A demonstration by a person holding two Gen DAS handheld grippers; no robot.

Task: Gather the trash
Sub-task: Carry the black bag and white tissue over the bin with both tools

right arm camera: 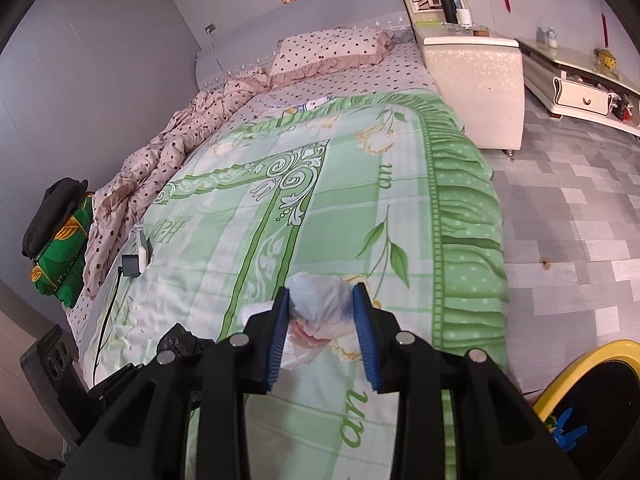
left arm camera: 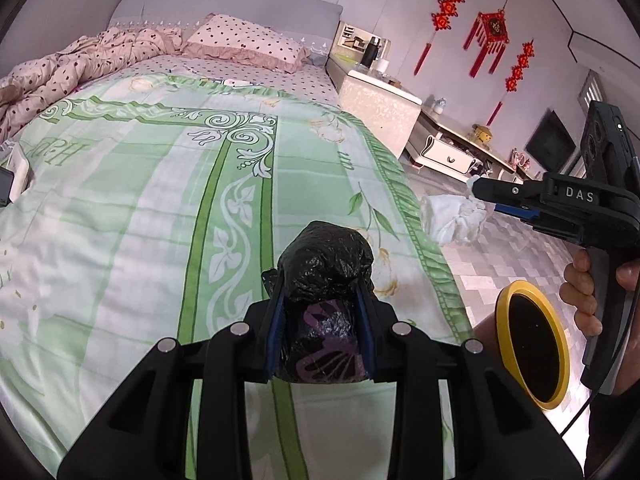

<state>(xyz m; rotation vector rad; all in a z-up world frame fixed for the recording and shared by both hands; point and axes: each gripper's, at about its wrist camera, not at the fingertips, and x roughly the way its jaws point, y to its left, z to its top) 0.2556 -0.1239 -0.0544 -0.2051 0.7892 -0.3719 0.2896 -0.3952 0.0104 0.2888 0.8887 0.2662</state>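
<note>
Left to right. Far left of the right wrist view: a folded green-and-black bundle rests beside the rumpled spotted quilt, with a small dark device on a cable at the edge of the green bedspread.

Centre, left wrist view: the left gripper is closed part-way on a crumpled black plastic bag, which bulges above the blue pads and hangs over the bedspread.

Centre, right wrist view: the right gripper clamps a translucent white plastic bag at about the same jaw width, again over the bed. From the left wrist view, white material trails from its tip beyond the bed edge.

Right: a yellow-rimmed bin with a dark liner stands on the tiled floor just beside the bed; a small blue item already lies inside it. Farther right are the nightstand and low cabinet.

Hazards, as judgement: both loads are soft, slippery film held by compression alone, so either could slide from the pads during transfer. Trailing film on the right may snag the rim or drape outside it. Releasing short of the opening would drop the trash onto the floor.
</note>
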